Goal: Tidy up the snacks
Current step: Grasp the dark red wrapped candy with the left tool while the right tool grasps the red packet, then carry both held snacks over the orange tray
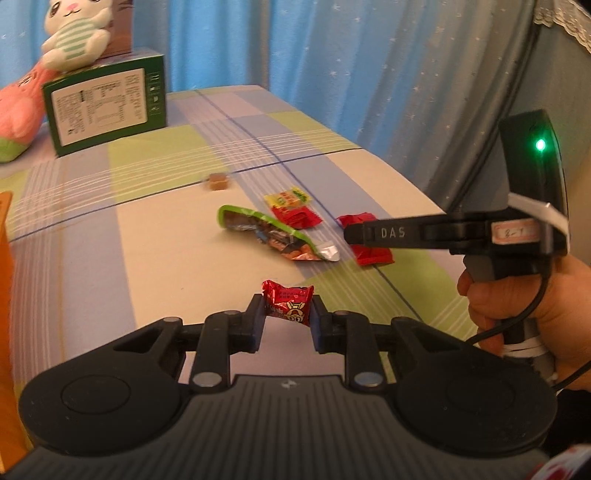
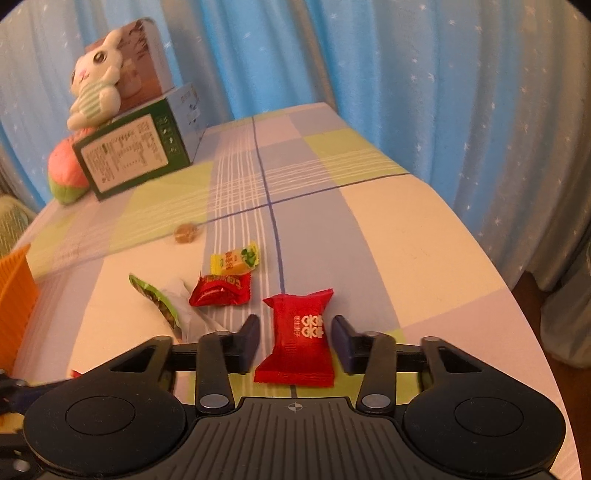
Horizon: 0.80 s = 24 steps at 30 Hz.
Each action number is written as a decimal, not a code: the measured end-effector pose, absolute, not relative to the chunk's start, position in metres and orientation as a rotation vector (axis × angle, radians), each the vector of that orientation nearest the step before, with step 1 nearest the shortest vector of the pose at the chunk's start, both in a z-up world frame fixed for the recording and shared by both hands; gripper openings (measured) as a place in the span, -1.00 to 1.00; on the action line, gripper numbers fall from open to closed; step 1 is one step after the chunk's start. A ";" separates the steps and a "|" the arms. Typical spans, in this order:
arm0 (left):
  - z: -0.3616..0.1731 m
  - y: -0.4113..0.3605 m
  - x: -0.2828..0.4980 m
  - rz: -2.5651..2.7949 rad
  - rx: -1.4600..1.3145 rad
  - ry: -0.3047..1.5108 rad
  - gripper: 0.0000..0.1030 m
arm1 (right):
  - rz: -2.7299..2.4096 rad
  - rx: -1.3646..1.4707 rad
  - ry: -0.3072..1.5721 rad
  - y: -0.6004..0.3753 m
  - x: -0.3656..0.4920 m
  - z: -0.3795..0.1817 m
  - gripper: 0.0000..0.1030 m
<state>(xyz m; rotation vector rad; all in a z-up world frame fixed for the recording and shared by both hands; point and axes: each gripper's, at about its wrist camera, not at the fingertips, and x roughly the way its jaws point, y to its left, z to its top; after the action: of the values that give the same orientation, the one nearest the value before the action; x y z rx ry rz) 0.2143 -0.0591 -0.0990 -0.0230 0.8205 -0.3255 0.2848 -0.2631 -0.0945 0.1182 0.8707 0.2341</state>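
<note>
My left gripper (image 1: 288, 314) is shut on a small red foil candy (image 1: 289, 301), held a little above the checked tablecloth. My right gripper (image 2: 295, 334) is open, its fingers on either side of a red snack packet (image 2: 297, 343) that lies on the cloth; the packet (image 1: 369, 251) and the right gripper (image 1: 349, 234) also show in the left wrist view. Further out lie a green-edged wrapper (image 1: 273, 230), a red sachet (image 2: 221, 290), a yellow-green candy (image 2: 234, 260) and a small brown candy (image 1: 218, 181).
An orange basket (image 2: 14, 295) stands at the left edge. A green box (image 1: 107, 107) with a plush rabbit (image 1: 79, 33) on it and a pink plush (image 1: 18, 107) sit at the far left. Blue curtains hang behind; the table edge (image 2: 498, 280) runs along the right.
</note>
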 end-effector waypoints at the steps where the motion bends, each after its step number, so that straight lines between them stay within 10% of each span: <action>1: -0.099 -0.058 0.213 -0.315 -0.024 0.822 -0.56 | 0.232 0.108 0.875 -0.261 0.285 -0.096 -0.34; 24: -0.064 -0.021 0.141 -0.179 -0.105 0.808 -0.56 | 0.236 0.198 0.854 -0.248 0.171 -0.034 -0.46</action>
<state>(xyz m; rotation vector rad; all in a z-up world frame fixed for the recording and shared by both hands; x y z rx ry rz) 0.1413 -0.0207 -0.0640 -0.1050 0.8085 -0.1793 0.1707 -0.2482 -0.0343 0.1979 0.8541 0.2364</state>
